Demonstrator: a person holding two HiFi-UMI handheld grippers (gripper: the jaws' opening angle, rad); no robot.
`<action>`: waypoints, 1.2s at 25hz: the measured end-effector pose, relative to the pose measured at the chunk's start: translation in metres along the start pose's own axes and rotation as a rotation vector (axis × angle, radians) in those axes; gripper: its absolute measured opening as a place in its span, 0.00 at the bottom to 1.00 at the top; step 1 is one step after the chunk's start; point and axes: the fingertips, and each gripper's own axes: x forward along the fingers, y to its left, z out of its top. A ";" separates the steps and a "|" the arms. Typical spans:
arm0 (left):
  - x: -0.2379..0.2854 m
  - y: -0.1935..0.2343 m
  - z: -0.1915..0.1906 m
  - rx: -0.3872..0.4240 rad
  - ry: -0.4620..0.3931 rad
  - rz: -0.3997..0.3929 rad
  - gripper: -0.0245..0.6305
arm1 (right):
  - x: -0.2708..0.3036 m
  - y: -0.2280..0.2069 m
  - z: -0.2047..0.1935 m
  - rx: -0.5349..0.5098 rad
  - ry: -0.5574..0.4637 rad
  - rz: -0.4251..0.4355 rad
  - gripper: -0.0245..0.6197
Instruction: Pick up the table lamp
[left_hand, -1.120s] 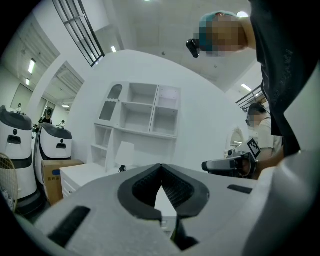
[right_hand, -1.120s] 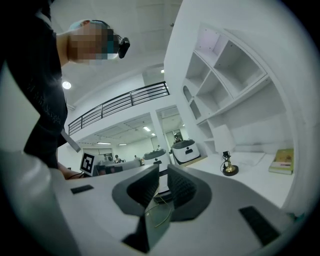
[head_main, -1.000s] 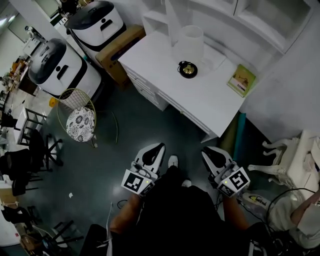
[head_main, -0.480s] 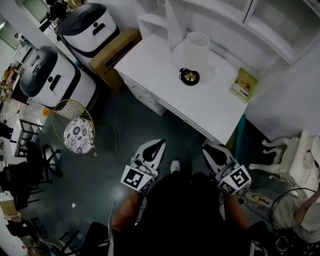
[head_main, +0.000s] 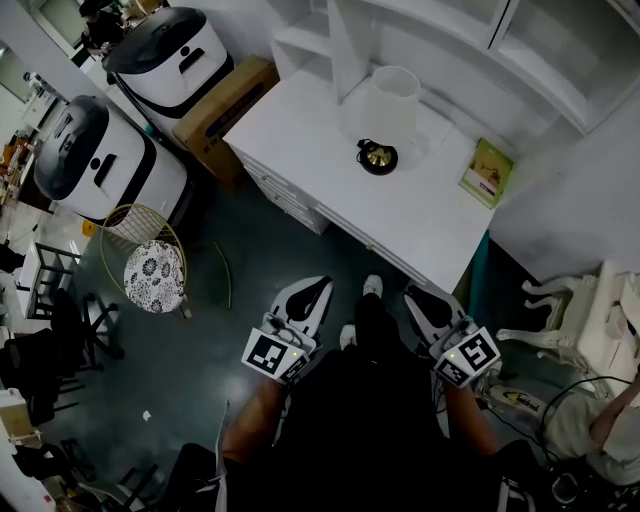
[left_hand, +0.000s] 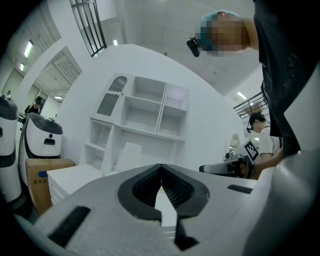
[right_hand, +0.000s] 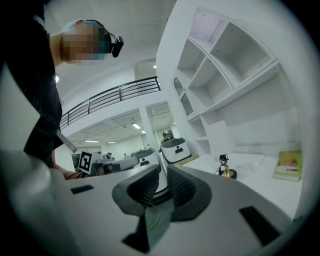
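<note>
The table lamp has a white shade (head_main: 392, 97) and a brass base (head_main: 378, 156). It stands on the white desk (head_main: 300, 130), towards the desk's back. In the right gripper view its base (right_hand: 227, 172) and shade (right_hand: 218, 137) lie ahead to the right. The left gripper view shows the shade (left_hand: 130, 156) faintly against the white shelves. My left gripper (head_main: 318, 288) and right gripper (head_main: 412, 296) hang low over the dark floor, well short of the desk. The left jaws meet at the tips. A narrow gap parts the right jaws. Neither holds anything.
A green book (head_main: 487, 172) lies on the desk's right end. White shelving (head_main: 520, 40) rises behind the desk. Two white robots (head_main: 105, 160) and a cardboard box (head_main: 222, 100) stand at the left. A wire basket and patterned stool (head_main: 152, 270) sit nearby. A white chair (head_main: 590, 310) stands at the right.
The person has stepped towards the desk: a foot now shows between the grippers. The desk and lamp have shifted a little in the view. Both grippers keep their place and their hold.
</note>
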 end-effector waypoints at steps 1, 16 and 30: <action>0.004 0.000 0.001 -0.002 -0.002 -0.005 0.07 | 0.003 -0.003 0.000 0.000 -0.002 0.001 0.14; 0.085 0.050 0.000 0.014 0.053 -0.003 0.07 | 0.064 -0.092 0.006 0.028 0.028 0.002 0.14; 0.173 0.078 -0.005 -0.036 0.123 -0.023 0.07 | 0.118 -0.170 0.010 -0.059 0.029 0.038 0.14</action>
